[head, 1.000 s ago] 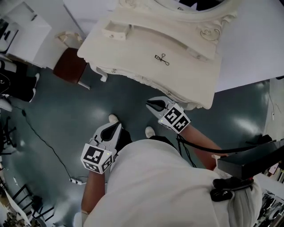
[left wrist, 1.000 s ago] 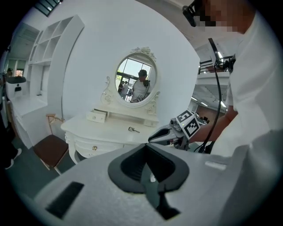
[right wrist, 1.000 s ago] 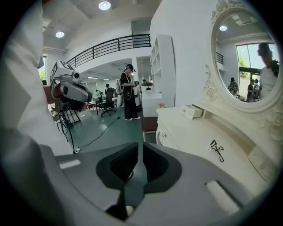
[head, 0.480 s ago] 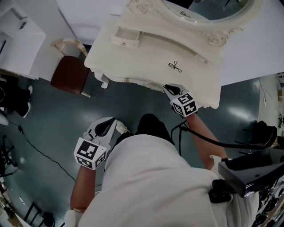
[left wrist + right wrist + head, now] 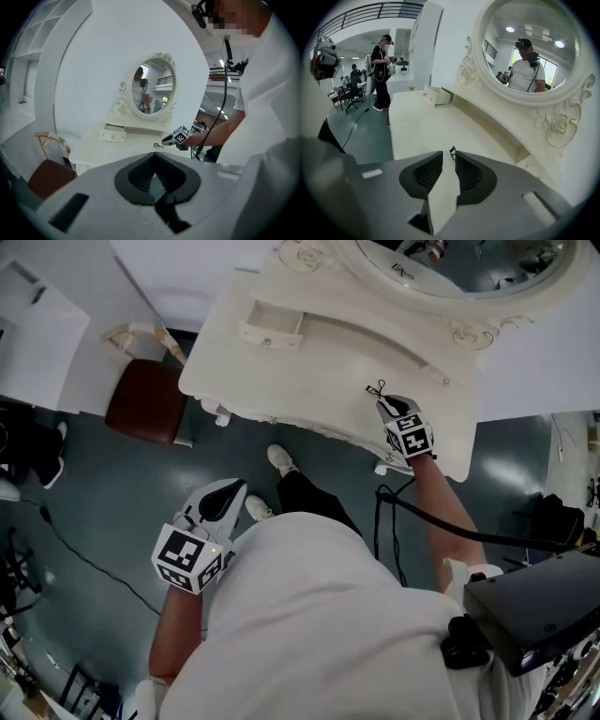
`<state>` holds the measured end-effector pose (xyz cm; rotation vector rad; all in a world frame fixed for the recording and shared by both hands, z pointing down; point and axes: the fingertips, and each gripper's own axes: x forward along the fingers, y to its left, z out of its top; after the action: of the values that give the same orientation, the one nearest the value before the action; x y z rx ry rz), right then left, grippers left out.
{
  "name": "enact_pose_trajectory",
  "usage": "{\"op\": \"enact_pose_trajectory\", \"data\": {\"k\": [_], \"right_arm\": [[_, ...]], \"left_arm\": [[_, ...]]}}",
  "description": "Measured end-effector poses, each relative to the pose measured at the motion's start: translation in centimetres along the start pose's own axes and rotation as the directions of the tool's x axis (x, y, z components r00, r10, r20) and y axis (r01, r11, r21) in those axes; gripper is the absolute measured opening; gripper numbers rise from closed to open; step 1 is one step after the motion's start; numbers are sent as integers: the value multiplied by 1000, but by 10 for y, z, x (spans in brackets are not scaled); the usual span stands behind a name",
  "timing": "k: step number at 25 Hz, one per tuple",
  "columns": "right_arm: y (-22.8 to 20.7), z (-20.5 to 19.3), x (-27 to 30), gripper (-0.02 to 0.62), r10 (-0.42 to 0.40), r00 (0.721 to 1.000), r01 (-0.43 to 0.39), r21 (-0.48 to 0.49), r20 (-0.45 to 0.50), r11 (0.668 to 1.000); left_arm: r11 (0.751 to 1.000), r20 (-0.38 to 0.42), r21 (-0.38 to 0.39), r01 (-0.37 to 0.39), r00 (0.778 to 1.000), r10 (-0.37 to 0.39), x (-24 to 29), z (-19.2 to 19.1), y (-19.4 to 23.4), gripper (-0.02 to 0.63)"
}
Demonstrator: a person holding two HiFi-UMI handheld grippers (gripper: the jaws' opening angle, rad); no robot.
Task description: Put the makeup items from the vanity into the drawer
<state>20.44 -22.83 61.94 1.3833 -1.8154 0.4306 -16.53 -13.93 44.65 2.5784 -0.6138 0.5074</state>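
Cream vanity (image 5: 281, 371), teal floor (image 5: 122, 493), reddish-brown stool (image 5: 142, 401), black makeup tool (image 5: 376, 389).

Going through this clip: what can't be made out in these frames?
- Small black item: too small in the head view. In the right gripper view the right tongs hide all but its tip, so its kind is unclear.
- Whether those tongs touch it: cannot tell. It sits just at their tips.
- Inside of the drawer: too small and far in every view.

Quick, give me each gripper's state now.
Left gripper: shut, empty.
Right gripper: open, tips at the small black makeup tool on the vanity, not holding it.
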Motion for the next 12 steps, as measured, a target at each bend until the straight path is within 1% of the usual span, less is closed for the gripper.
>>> {"op": "enact_pose_trajectory", "data": {"k": [2,5,8,10,12], "right_arm": [[-13,-1,15,89,5,999,-6,-38,-36,999],[-21,-7,37,94,31,995,-41,-109,-91,993],[-27,-8,54,92,48,992,-68,-172,-119,983],[-28,-9,61,80,58,989,-84,-193,-133,978],[-29,-8,67,37,63,989,-90,-201,-137,975]], "left_arm": [[1000,-10,3,-1,1000,2,12,12,8,3],[1000,-18,3,-12,1000,12,32,31,23,3],[1000,-20,-3,-17,1000,17,54,47,34,3],[1000,-25,2,-12,1000,12,67,55,39,3],[1000,-30,7,-8,1000,8,77,62,43,3]]}}
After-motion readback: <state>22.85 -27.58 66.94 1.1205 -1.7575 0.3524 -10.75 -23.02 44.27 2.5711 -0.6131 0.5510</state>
